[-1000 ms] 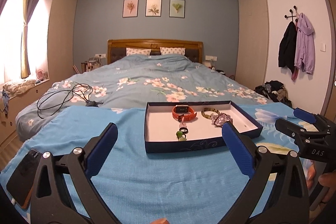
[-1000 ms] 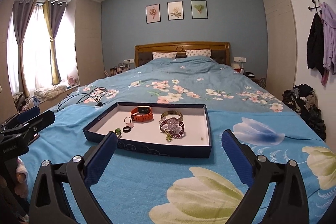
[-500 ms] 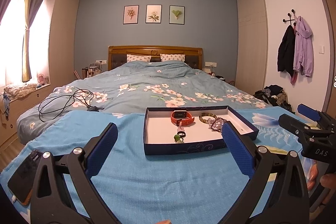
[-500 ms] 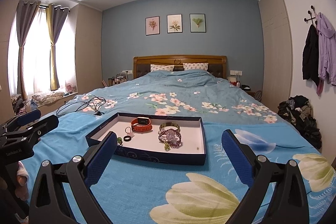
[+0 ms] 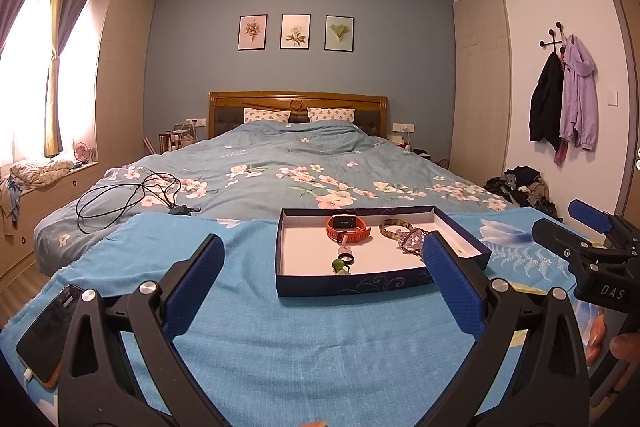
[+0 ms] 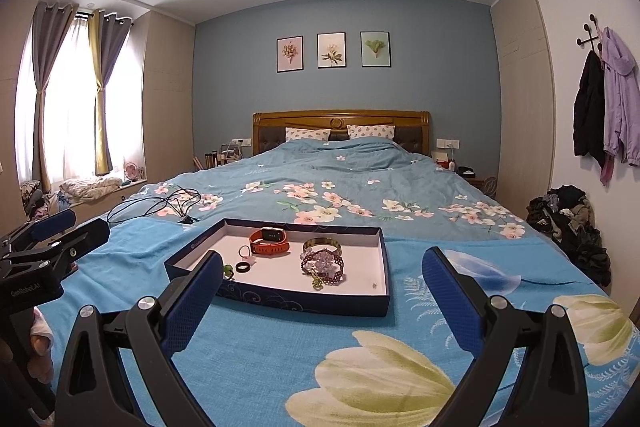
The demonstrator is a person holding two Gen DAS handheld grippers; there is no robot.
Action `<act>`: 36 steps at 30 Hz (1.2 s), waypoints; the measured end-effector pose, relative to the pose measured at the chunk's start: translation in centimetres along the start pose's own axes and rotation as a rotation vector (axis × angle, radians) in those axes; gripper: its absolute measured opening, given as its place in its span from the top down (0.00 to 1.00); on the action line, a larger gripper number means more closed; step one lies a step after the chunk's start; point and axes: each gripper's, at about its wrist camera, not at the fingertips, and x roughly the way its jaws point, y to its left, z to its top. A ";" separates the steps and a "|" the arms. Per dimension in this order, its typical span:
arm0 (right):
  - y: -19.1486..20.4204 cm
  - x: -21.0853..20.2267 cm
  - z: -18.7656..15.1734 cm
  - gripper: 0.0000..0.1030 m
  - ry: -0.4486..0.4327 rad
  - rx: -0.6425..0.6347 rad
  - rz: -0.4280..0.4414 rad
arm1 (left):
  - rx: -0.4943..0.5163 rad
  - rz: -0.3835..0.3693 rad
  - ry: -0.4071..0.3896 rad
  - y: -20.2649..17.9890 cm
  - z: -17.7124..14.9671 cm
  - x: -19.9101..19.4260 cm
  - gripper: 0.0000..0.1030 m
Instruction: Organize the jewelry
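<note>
**Both grippers wide and empty, jewelry loose in the tray**

The jewelry lay in a shallow dark-blue tray [image 6: 280,301] with a white floor, set on a blue blanket [image 5: 304,339] at the foot of the bed [image 6: 340,187]. Inside it were an orange watch [image 6: 270,242] toward the back, a gold bangle [image 6: 322,245] to its right, and a purple beaded bracelet [image 6: 323,263] just in front of the bangle and seeming to touch it. Near the front left sat a black ring [image 6: 242,267], a small green piece [image 6: 228,270] and a thin pale ring [image 6: 245,251].

The left hand-held gripper [image 5: 323,277] and the right hand-held gripper [image 6: 322,287] were both spread wide, held short of the tray and holding nothing.

The pieces were all in the tray but loosely scattered, which would fit either a sorting under way or one done; the frames did not settle it.

Any pick would likely go best with one piece at a time. The rings were small and flat, so the fingers would have to close low, near the tray floor. The bracelet and bangle sat so close that lifting one risked dragging the other. The light tray could slide on the soft blanket, so the other gripper might steady its wall.
</note>
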 end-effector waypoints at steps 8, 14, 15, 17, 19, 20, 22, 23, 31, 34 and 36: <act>0.0 -0.3 0.0 0.07 -0.003 0.001 -0.003 | 0.002 -0.004 0.002 0.0 0.0 -0.1 0.05; 0.0 -0.3 0.2 0.07 -0.008 -0.001 -0.004 | 0.005 -0.004 -0.004 0.0 0.1 -0.1 0.05; 0.0 -0.3 0.2 0.07 -0.008 -0.002 -0.004 | 0.006 -0.004 -0.004 0.0 0.1 -0.1 0.05; 0.0 -0.3 0.2 0.07 -0.009 -0.001 -0.005 | 0.004 -0.006 -0.003 0.0 0.1 -0.2 0.05; 0.0 -0.3 0.2 0.07 -0.008 -0.002 -0.004 | 0.004 -0.006 -0.004 0.0 0.1 -0.2 0.05; 0.0 -0.3 0.2 0.07 -0.009 -0.002 -0.005 | 0.004 -0.006 -0.003 0.0 0.1 -0.1 0.05; 0.0 -0.3 0.3 0.07 -0.012 -0.002 -0.004 | 0.004 -0.004 -0.005 0.0 0.1 -0.2 0.05; 0.0 -0.3 0.3 0.07 -0.013 -0.002 -0.005 | 0.004 -0.004 -0.006 0.0 0.1 -0.2 0.05; -0.1 -0.3 0.4 0.07 -0.018 -0.002 -0.005 | 0.003 -0.005 -0.003 -0.1 0.0 -0.3 0.05; -0.1 -0.3 0.5 0.07 -0.017 -0.002 -0.004 | 0.004 -0.007 -0.002 -0.2 -0.1 -0.3 0.05; -0.1 -0.3 0.5 0.07 -0.018 -0.003 -0.005 | 0.004 -0.008 -0.002 -0.2 -0.1 -0.3 0.05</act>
